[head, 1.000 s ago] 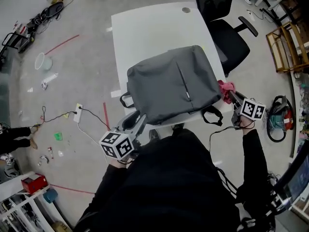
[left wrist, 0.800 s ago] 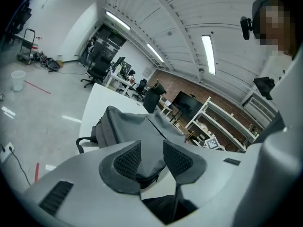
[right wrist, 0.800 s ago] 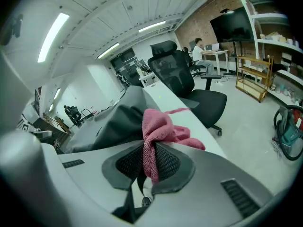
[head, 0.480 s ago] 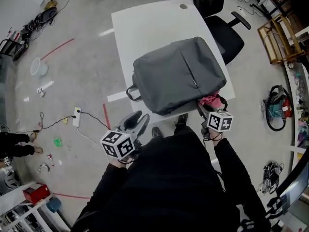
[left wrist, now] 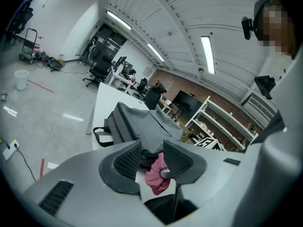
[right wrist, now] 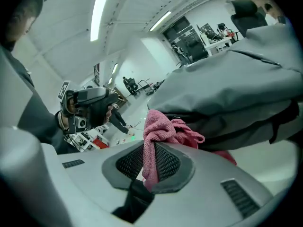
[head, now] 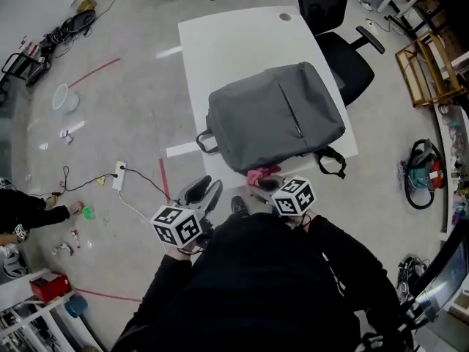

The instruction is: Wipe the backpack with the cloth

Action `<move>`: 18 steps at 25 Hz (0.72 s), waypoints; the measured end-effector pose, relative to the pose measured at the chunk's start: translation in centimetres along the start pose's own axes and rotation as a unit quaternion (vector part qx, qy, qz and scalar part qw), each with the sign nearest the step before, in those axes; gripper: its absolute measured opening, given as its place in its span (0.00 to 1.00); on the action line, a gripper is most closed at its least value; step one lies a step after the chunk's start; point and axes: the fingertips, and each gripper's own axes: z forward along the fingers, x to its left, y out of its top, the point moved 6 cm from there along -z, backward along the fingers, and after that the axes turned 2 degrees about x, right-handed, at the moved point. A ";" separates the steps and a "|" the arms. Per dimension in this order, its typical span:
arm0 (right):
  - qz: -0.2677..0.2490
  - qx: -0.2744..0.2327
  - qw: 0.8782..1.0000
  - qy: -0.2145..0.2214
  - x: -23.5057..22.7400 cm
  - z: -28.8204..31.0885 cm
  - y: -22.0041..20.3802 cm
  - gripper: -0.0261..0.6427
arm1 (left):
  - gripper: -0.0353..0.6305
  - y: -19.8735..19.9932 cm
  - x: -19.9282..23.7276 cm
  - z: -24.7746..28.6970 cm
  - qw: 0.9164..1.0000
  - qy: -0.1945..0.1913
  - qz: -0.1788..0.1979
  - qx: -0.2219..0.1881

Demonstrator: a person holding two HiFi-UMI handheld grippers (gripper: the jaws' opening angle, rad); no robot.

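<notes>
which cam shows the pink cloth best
Right gripper view: the cloth is close up, pinched in the right gripper. Head view shows a small pink bit by the backpack; left gripper view, a lump beyond its jaws.

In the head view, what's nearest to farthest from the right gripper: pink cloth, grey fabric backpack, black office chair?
1. Pink cloth, clamped in the right gripper, at the near edge of the white table.
2. Grey fabric backpack, just beyond, lying on that table.
3. Black office chair, by the table's far right side.

Grey concrete floor [head: 124,123], white table [head: 234,50], black office chair [head: 348,61] (strip lights [left wrist: 207,55] overhead).
</notes>
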 end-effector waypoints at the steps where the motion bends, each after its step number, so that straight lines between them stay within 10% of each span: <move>1: -0.006 0.003 1.000 0.007 0.0 0.0 0.1 0.12 | 0.29 0.0 -0.3 0.1 1.000 0.004 0.000 -0.002; 18: 0.144 -0.081 0.981 -0.102 -17.3 -16.5 -3.9 0.12 | 0.29 -0.9 -12.7 9.0 0.999 0.022 0.045 0.016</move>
